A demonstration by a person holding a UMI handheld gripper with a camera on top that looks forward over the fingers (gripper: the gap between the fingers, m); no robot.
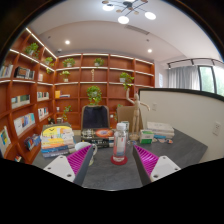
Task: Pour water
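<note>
- Straight ahead of my fingers (115, 160), a clear water bottle (121, 143) with a red label stands upright on the dark worktop (185, 148), beyond the pink pads (79, 158) and apart from them.
- My fingers are spread wide, holding nothing.
- I judge this the approach: next I must move forward until the bottle sits between the pads, then squeeze.
- I'm held level, aimed at the bookshelves (95, 75).

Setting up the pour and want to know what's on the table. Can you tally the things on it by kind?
Bottle: 1, between the open gripper fingers
Book stack: 1
Box stack: 1
Small cup: 1
Total: 4
</note>
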